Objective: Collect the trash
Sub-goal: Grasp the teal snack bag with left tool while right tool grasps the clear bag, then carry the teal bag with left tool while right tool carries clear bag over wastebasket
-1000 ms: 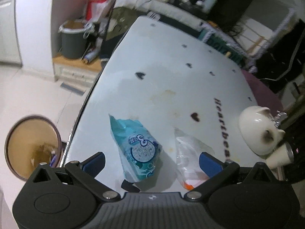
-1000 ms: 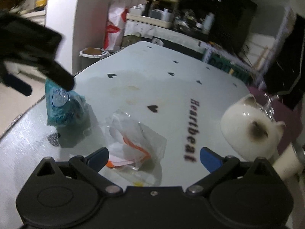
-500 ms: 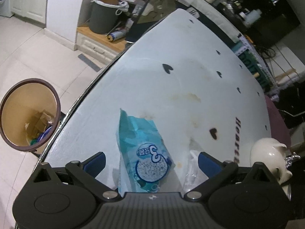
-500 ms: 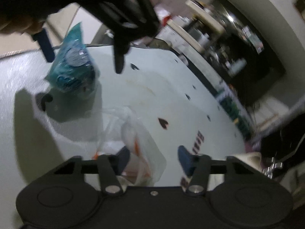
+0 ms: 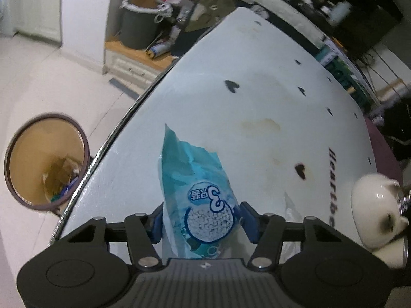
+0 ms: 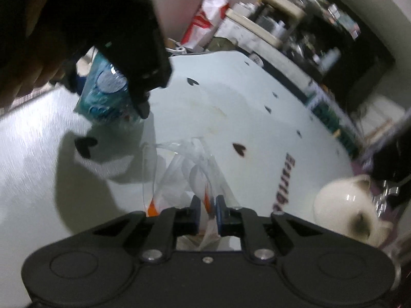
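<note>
my left tongs (image 5: 201, 222) have just been closing and now pinch the teal snack packet (image 5: 195, 187) between both blue pads, low on its printed end, the torn top standing toward twelve o'clock. my right tongs (image 6: 206, 211) have also just narrowed almost all the way and grip a fold of the clear plastic wrapper (image 6: 187, 174) with orange marks, its loose part fanning out toward eleven o'clock over the table (image 6: 231, 107). from the right view, my left tongs and the packet sit at about ten o'clock, the packet's bottom just above the tabletop. at four o'clock of the wrapper rests a white ceramic pot (image 6: 344, 205) near the table edge. in the left view, off the table at nine o'clock, a brown-rimmed waste bin (image 5: 46, 161) stands on the floor with scraps inside. farther, at eleven o'clock, a grey lined bucket (image 5: 140, 23) stands by the wall.
</note>
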The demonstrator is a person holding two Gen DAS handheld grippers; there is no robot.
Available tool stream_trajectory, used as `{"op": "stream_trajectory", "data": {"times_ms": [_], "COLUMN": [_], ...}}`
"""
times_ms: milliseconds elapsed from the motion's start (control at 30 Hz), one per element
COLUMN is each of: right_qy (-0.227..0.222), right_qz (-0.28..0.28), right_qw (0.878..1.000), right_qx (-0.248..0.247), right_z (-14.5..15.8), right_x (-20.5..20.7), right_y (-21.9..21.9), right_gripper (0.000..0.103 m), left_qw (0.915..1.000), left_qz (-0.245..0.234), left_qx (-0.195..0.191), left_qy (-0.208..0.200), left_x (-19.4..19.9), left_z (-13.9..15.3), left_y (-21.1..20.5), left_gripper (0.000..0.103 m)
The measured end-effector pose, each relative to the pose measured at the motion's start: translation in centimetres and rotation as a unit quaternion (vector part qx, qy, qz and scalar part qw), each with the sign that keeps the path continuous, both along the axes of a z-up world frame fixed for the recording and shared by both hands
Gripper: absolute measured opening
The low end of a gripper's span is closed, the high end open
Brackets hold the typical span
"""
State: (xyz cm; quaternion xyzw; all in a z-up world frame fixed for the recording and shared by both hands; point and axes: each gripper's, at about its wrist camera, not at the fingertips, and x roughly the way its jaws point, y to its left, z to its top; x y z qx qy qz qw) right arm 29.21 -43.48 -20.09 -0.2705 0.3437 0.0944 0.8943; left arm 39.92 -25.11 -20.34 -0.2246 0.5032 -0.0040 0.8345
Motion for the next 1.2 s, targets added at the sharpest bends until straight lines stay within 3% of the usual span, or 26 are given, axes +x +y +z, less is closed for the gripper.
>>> {"op": "stream_trajectory", "data": {"times_ms": [200, 367, 700, 1200], "right_qy": [0.026, 0.039, 0.052, 0.054], "right_qz": [-0.069, -0.115, -0.157, -0.192], "right_qw": [0.992, 0.98, 0.963, 0.945], "right_qx": [0.102, 0.156, 0.214, 0.258], "right_z": [2.5, 3.9, 6.4, 9.0], "right_x": [-0.1, -0.8, -3.8, -8.9], "right_y": [-2.1, -3.3, -4.0, -2.6], "right_gripper": [0.009, 0.009, 0.007, 0.007], "left_qw": [0.9965, 0.9906, 0.9728, 0.9654], "left_qz": [-0.06, -0.095, -0.152, -0.18], "left_qx": [0.045, 0.076, 0.133, 0.143], "left_qy": [-0.038, -0.063, -0.113, -0.124], "left_x": [-1.8, -4.0, -9.0, -15.2], "left_z": [2.0, 3.6, 6.5, 8.0], "left_y": [-0.6, -0.7, -0.8, 1.7], "left_gripper": [0.056, 0.055, 0.055, 0.055]}}
